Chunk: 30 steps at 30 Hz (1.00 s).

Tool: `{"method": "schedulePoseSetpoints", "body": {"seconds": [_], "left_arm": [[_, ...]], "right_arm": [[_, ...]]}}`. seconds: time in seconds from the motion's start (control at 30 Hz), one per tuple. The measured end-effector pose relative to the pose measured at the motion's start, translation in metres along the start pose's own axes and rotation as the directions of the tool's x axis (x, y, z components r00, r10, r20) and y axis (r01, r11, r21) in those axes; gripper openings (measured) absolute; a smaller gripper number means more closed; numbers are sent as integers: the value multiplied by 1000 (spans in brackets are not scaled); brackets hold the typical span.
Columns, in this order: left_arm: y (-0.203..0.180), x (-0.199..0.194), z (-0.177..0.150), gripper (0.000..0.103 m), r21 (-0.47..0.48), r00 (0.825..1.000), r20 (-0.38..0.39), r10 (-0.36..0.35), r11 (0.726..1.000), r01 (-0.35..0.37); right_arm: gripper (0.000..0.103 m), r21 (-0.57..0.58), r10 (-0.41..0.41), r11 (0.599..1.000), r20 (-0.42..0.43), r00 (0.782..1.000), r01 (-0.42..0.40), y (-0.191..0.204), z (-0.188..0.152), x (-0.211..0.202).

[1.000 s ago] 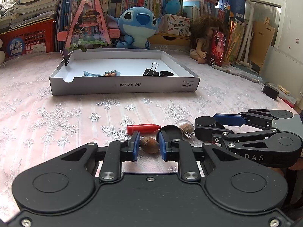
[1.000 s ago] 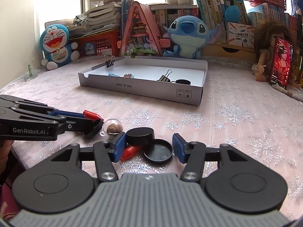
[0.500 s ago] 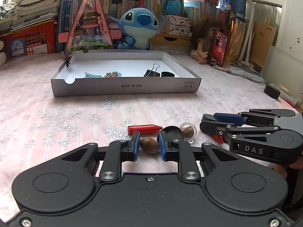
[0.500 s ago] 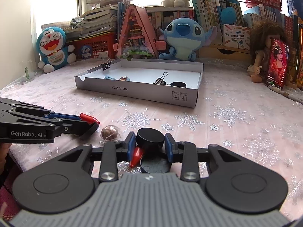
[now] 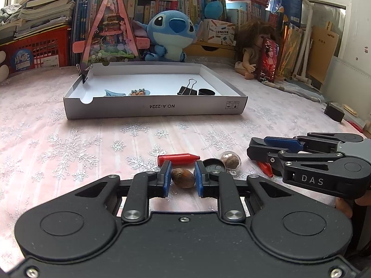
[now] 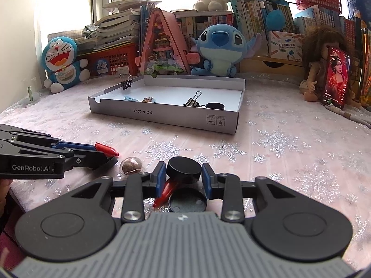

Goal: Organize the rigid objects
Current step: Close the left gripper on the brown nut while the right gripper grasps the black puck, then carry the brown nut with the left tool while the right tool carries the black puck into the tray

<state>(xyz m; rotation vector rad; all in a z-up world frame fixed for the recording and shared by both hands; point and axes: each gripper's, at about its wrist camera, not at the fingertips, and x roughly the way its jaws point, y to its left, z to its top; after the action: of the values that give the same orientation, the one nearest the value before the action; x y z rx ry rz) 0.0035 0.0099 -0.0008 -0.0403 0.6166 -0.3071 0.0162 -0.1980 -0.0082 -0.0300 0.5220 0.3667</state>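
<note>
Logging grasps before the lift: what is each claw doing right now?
Left claw: closed on the small brown nut.
Right claw: closed on the round black cap.

Open tabletop [image 5: 162, 129] lies between the near clutter and the white tray [image 5: 155, 110]. Its front wall blocks a low approach. Toys and books crowd behind it.

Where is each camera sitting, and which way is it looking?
Left wrist: sits on the left hand-held gripper, facing the white box; its pads hold a brown nut, the right hand-held gripper alongside.
Right wrist: sits on the right hand-held gripper, facing the box too; its pads hold a black cap, a hand at the left edge.
Both show the box and blue plush toy.
</note>
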Motion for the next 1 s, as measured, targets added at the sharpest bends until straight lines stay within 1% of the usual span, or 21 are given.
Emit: {"method": "schedulePoseSetpoints", "body": {"seconds": [0.23,0.57,1.0], "left_arm": [[0,-1,3,20,-3,1000,10,5,1000,-5],[-2,-1,16,20,-6,999,51,9,1000,-9],[-2,0,22,20,-7,997,70,24,1000,-24]], "right_arm": [[38,7,-10,1000,6,1000,10,-1,1,0],[38,15,-39,999,23,999,39,-3,7,0],[38,23,-55,998,36,998,54,-4,11,0]]}}
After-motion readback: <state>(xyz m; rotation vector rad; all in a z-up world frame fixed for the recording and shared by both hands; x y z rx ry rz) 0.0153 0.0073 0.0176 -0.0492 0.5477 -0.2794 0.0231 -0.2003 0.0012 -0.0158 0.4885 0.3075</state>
